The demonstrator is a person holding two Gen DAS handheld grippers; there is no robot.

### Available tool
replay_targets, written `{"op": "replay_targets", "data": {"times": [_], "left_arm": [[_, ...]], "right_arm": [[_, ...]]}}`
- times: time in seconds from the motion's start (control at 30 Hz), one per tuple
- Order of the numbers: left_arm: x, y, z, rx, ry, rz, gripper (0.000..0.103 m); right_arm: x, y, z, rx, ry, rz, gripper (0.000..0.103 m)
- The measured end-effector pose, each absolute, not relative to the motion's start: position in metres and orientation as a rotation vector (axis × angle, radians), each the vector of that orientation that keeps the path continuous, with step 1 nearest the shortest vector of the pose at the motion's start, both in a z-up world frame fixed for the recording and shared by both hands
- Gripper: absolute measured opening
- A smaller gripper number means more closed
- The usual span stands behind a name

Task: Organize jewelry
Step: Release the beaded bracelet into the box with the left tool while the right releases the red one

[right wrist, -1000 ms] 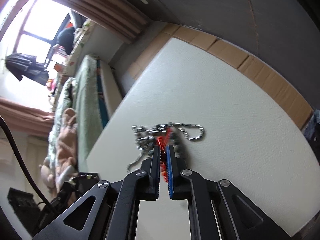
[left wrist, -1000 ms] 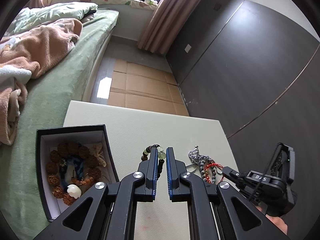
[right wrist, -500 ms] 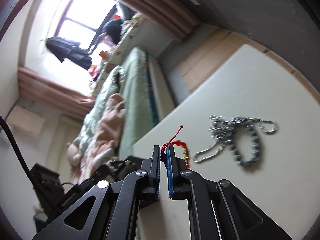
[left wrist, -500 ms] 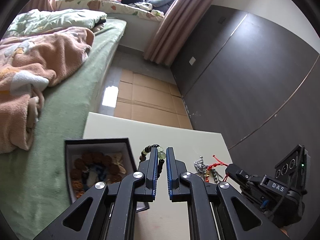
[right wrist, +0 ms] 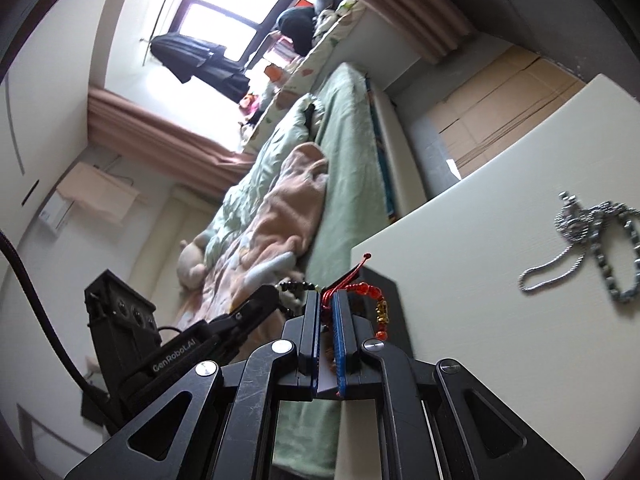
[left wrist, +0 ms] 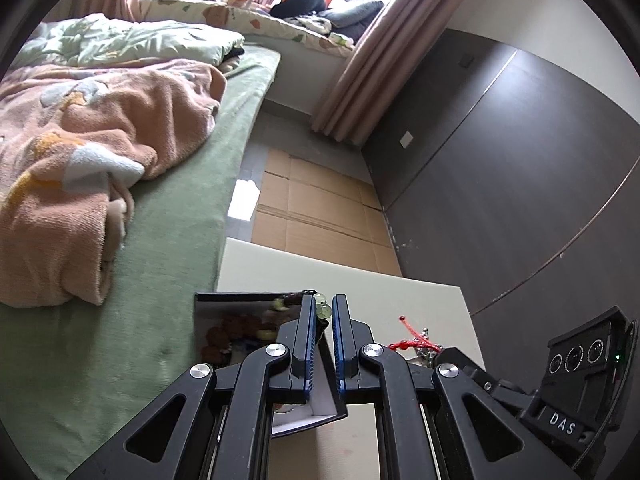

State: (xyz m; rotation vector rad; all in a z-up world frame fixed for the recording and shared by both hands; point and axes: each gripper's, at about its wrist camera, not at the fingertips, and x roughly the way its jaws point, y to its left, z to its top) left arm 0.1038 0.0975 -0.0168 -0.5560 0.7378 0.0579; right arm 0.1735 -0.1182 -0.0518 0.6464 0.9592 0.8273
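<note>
Since a second ago: both grippers risen off white table (right wrist: 500, 300); red bracelet (right wrist: 362, 290), then lying among silver chains (right wrist: 588, 240), now lifted clear, chains left on table. Left gripper (left wrist: 323, 312) clamped on dark bead bracelet (left wrist: 298, 296) (pale green beads at tips), above open black box (left wrist: 240, 300). Right gripper (right wrist: 327, 300) pinches red bracelet's cord; beaded length hangs rightward and down, loose cord end points up-left. Box contents partly hidden behind fingers, probably brown bead strands. Green bed (left wrist: 160, 280) borders table, peach blanket (left wrist: 80, 184) on it.
</note>
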Motion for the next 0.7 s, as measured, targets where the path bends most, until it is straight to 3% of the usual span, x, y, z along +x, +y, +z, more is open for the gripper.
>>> {"op": "replay_targets", "data": {"times": [0.37, 0.4, 0.43, 0.5, 0.7], "left_arm": [[0.097, 0.109, -0.016, -0.580, 0.732, 0.075, 0.008], [0.098, 0.110, -0.017, -0.581, 0.737, 0.076, 0.008], [0.099, 0.110, -0.018, -0.582, 0.741, 0.076, 0.008], [0.100, 0.110, -0.020, -0.583, 0.754, 0.070, 0.008], [0.105, 0.105, -0.025, -0.584, 0.792, 0.042, 0.008]], "right_arm": [[0.165, -0.081, -0.058, 0.554, 0.980, 0.872, 0.009], [0.165, -0.076, -0.061, 0.528, 1.004, 0.863, 0.016], [0.166, -0.072, -0.065, 0.521, 1.029, 0.866, 0.030], [0.165, -0.075, -0.068, 0.525, 1.032, 0.846, 0.044], [0.167, -0.093, -0.066, 0.539, 1.013, 0.806, 0.044]]}}
